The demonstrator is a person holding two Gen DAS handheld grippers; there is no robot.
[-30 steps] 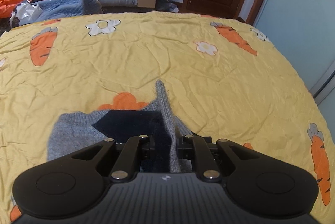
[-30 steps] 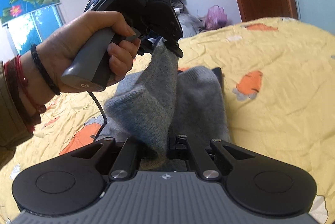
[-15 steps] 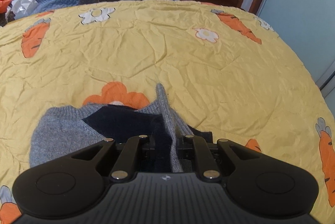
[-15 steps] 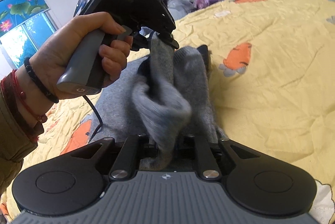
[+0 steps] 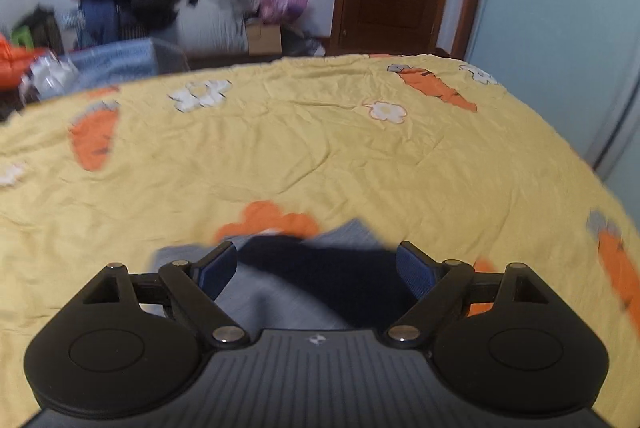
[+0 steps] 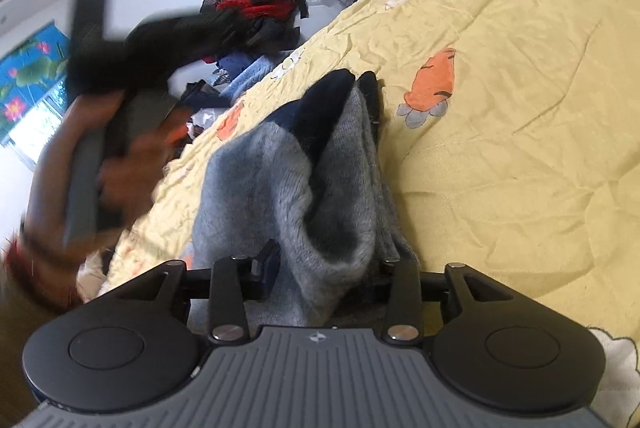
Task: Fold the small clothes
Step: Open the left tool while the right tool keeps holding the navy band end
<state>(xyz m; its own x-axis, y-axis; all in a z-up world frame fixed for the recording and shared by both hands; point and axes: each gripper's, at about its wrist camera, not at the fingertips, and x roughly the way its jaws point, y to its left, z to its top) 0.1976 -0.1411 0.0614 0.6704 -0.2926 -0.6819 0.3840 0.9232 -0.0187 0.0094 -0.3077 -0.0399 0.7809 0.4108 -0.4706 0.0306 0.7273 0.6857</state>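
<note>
Left claw [image 6: 120, 40] and hand [image 6: 104, 168] motion-blurred, sock [image 5: 320, 280] smeared

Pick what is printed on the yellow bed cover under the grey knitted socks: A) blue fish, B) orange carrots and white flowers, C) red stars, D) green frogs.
B: the yellow bed cover shows orange carrots and white flowers beyond the grey knitted socks.

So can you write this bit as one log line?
left gripper: opening, empty | right gripper: opening, grey knitted socks between fingers | yellow carrot-print bedspread
</note>
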